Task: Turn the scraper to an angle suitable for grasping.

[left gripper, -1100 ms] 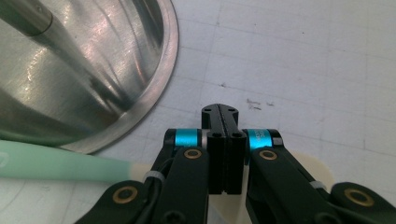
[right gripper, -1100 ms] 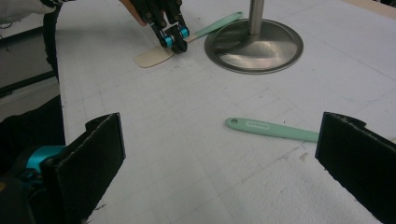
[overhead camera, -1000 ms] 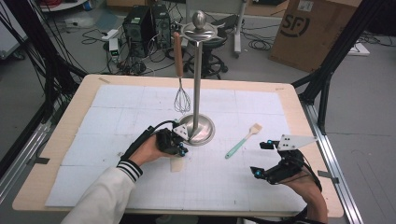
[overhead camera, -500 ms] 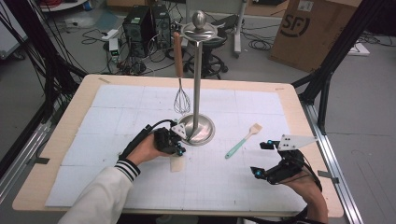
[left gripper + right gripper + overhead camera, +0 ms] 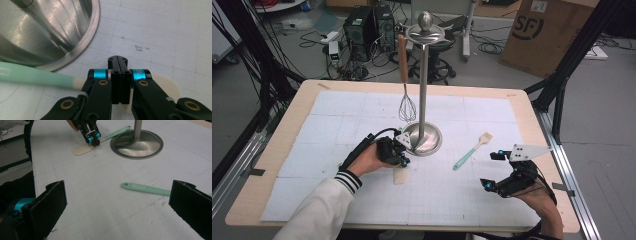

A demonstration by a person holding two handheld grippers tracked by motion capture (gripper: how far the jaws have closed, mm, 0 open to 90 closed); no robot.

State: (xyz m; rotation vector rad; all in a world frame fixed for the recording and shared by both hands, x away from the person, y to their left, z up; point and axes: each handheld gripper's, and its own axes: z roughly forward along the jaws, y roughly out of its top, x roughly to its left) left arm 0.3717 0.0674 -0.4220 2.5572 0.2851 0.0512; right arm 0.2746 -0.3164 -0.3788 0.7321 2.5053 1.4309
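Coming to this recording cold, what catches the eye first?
The tall steel stand at mid-table, with a whisk hanging from its top disc. At its base the left gripper is shut on a mint-handled spatula. The right gripper waits open near a second mint-handled utensil.

Black fingers point(image 5: 119, 75) with cyan bands, brass screws — white sleeve point(image 5: 319, 207), striped cuff.

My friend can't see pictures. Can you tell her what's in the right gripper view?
The right hand-held gripper stands wide open over the white table mat, with a mint-handled brush lying between its black pads. Farther off, the left hand-held gripper, shut, points down at a cream spatula beside the round steel base of a stand.
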